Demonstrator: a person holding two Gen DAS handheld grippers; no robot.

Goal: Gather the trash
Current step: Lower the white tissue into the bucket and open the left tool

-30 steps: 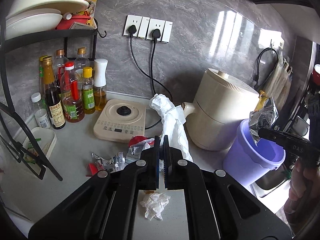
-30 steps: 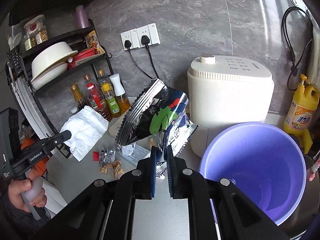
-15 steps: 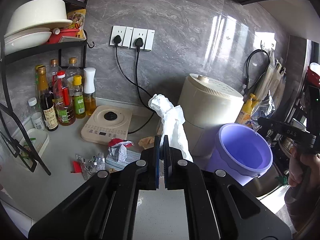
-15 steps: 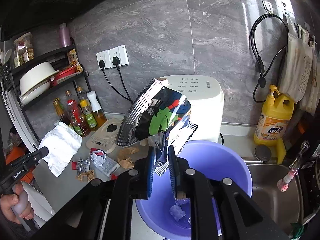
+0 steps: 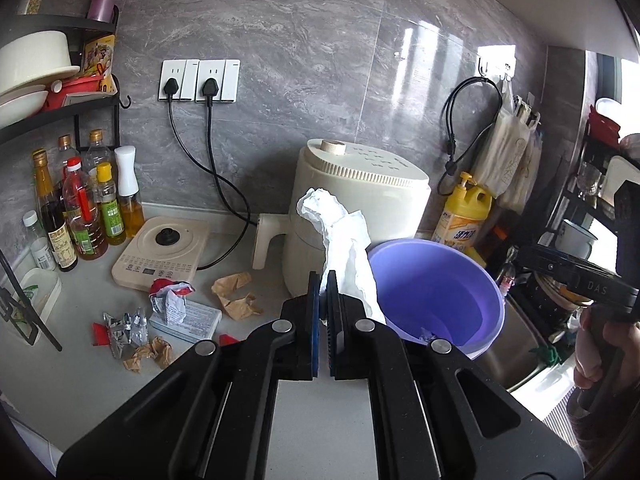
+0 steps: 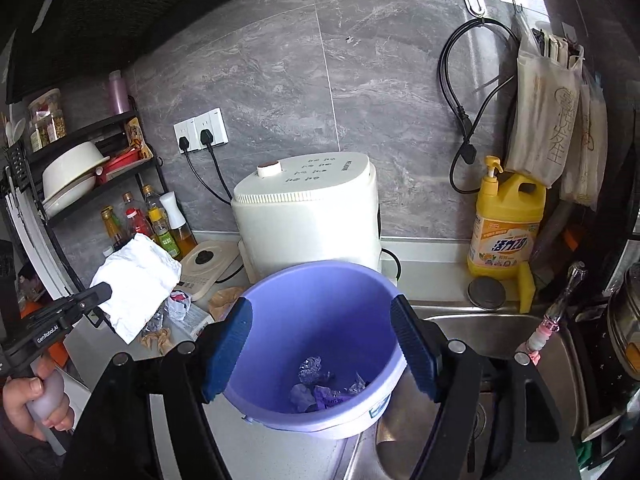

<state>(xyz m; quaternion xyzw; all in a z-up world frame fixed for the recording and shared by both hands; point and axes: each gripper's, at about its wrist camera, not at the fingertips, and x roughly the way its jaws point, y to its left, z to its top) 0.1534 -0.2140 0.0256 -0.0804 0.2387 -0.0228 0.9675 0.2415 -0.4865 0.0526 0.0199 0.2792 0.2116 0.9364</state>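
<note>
Crumpled white paper towel hangs upright, pinched in the closed left gripper, just left of the round lilac plastic bucket; right gripper opens empty above it.

left gripper: jaws clamped on white crumpled paper, which stands up above them | purple bucket: just right of paper, in front of cream appliance, scraps inside | counter: foil wrappers, brown paper scraps, small box lie left | right gripper: at right edge, hand-held, jaws not visible
</note>
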